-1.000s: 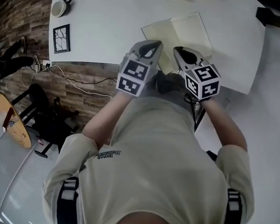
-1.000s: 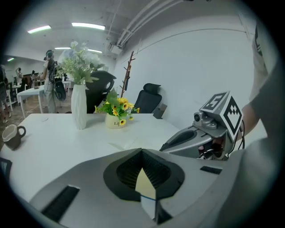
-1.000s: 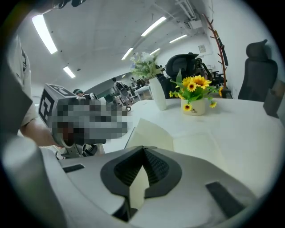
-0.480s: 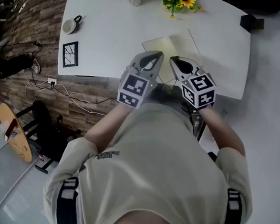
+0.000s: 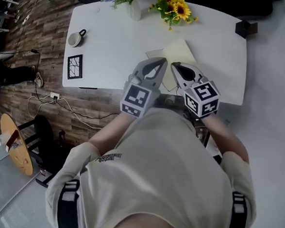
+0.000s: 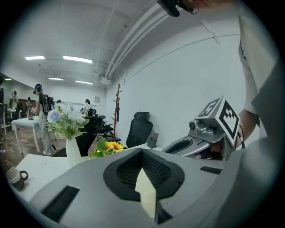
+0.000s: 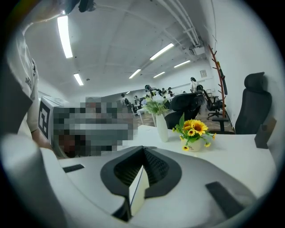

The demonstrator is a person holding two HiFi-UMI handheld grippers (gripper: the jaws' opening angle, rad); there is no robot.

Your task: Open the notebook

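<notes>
A: Where was the notebook (image 5: 178,52) found, and how far along was the task judged to be?

B: The notebook was seen lying flat on the white table (image 5: 114,36), close to its near edge. Pale pages were turned upward and a fold line could be made out between them. It was therefore judged to be opened already, and nothing of the task appeared to be left. The nearest part of the spread was hidden behind the grippers, so that part could not be checked.

A: What was made of the fingers?

B: The left gripper (image 5: 161,61) was held on the near side of the notebook and raised clear of it. In the left gripper view its fingers were seen clenched, meeting at the tips, and nothing was grasped between them. The right gripper (image 5: 175,65) was held just beside the left one, also on the notebook's near side. Its fingers were likewise pressed together, and no object was caught in them. The notebook was touched by neither.

A: And what was noted around the notebook?

B: Sunflowers (image 5: 176,8) were set beyond the notebook at the far edge, with a white vase (image 5: 135,10) next to them. A cup (image 5: 75,38) and a dark framed card (image 5: 74,66) were placed well to the notebook's left. A dark box (image 5: 245,29) was seen well to its right.
</notes>
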